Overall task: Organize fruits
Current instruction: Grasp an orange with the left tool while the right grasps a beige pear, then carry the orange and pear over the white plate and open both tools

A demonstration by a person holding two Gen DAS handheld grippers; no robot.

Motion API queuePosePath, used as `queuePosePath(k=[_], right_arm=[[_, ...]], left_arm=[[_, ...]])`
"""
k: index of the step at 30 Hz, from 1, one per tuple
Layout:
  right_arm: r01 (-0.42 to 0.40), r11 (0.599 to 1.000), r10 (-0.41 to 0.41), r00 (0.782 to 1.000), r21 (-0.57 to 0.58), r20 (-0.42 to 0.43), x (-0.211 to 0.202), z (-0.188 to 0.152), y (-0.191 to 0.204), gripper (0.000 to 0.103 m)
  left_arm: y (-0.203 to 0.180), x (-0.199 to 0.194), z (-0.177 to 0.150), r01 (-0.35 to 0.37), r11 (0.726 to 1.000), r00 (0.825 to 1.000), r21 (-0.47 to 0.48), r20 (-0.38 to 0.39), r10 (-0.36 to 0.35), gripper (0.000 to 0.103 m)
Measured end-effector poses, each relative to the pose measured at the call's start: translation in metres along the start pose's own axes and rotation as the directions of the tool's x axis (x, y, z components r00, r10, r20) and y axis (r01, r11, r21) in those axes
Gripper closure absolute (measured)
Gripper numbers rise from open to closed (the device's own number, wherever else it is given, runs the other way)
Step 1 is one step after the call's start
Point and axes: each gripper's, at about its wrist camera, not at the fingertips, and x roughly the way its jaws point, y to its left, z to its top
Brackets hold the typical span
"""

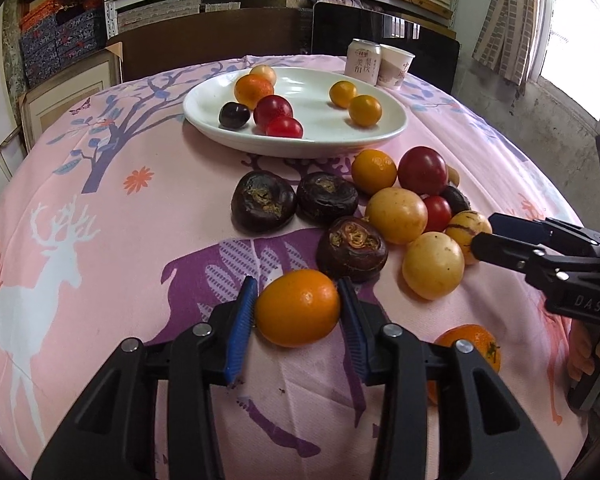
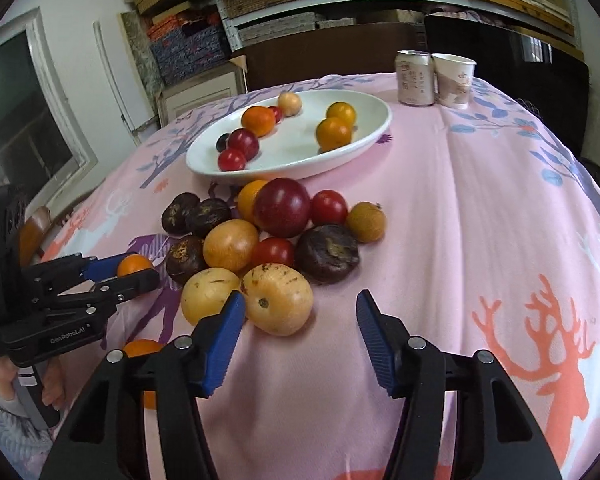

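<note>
Both blue pads of the left gripper (image 1: 298,312) press on an orange kumquat-like fruit (image 1: 297,307), one pad on each side of it, so the fingers are pinching this fruit low over the pink tablecloth (image 1: 100,184). Just beyond the fingertips lies a dark brown water chestnut (image 1: 352,248), and two more of them (image 1: 263,201) lie further ahead, a little to the left. Behind the right finger of this gripper, partly hidden by it, a small tangerine (image 1: 474,346) rests on the cloth.

Fingers of the right gripper (image 2: 300,312) are spread, with only bare cloth between them. Its left pad (image 2: 226,338) stands just beside a pale yellow fruit with brown marks (image 2: 278,298); I cannot tell if they touch. A second yellow fruit (image 2: 208,300) lies just to the left of that pad. Ahead of the fingertips is the loose heap: a dark red plum (image 2: 283,207), small red tomatoes (image 2: 328,207), another chestnut (image 2: 327,252) and a brownish round fruit (image 2: 366,222).

Far ahead of both grippers stands the white oval plate (image 1: 300,144), which holds several orange, red and dark fruits. Beyond it, near the far edge of the table, are a drink can (image 2: 415,77) and a paper cup (image 2: 454,80), touching each other.
</note>
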Motion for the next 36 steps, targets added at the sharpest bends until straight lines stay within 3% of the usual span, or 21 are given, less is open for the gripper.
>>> queuePosePath(k=[2, 4, 10, 19, 24, 28, 30, 32, 35, 36], right_arm=[[0.005, 1.0, -0.005, 1.0, -0.027, -0.01, 0.004, 0.002, 0.008, 0.051], [-0.026, 0.999, 0.026, 1.0, -0.025, -0.014, 0.008, 0.003, 0.011, 0.066], [-0.061, 0.998, 0.061, 0.998, -0.003, -0.009, 0.004, 0.0, 0.008, 0.067], [-0.076, 0.993, 0.072, 0.996, 0.088, 0.05, -0.013, -0.004, -0.012, 0.067], [-0.051, 0.995, 0.041, 0.993, 0.088, 0.112, -0.027, 0.007, -0.016, 0.067], [-0.035, 0.997, 0.023, 0.985, 0.065, 0.168, -0.042, 0.053, -0.017, 0.067], [-0.026, 0.998, 0.016, 0.983, 0.053, 0.185, -0.042, 0.075, -0.016, 0.067], [-0.032, 0.998, 0.021, 0.981, 0.058, 0.192, -0.038, 0.089, -0.016, 0.067], [-0.048, 0.997, 0.036, 0.98, 0.054, 0.195, -0.032, 0.083, -0.016, 0.067], [-0.052, 0.997, 0.039, 0.981, 0.064, 0.191, -0.027, 0.081, -0.018, 0.067]], left_arm=[[-0.001, 0.0, -0.001, -0.006, 1.0, 1.0, 0.003, -0.005, 0.006, 0.062], [0.0, 0.003, -0.001, -0.002, 1.0, 1.0, -0.005, -0.02, 0.002, 0.062], [0.003, 0.003, -0.003, 0.02, 1.0, 0.999, -0.023, -0.025, -0.02, 0.065], [0.002, -0.02, -0.001, -0.006, 1.0, 0.997, -0.029, 0.081, 0.008, 0.067], [0.01, -0.041, 0.035, -0.017, 0.999, 0.987, -0.045, 0.157, 0.024, 0.069], [0.018, -0.046, 0.084, -0.032, 0.998, 0.978, -0.048, 0.206, 0.041, 0.069], [0.025, -0.04, 0.099, -0.023, 0.997, 0.979, -0.073, 0.202, 0.037, 0.069], [0.028, -0.036, 0.095, 0.021, 0.997, 0.986, -0.075, 0.165, -0.009, 0.07], [0.021, -0.02, 0.07, -0.039, 0.999, 0.993, -0.007, 0.109, 0.04, 0.063], [0.021, -0.014, 0.064, -0.029, 1.0, 0.996, -0.01, 0.089, 0.03, 0.063]])
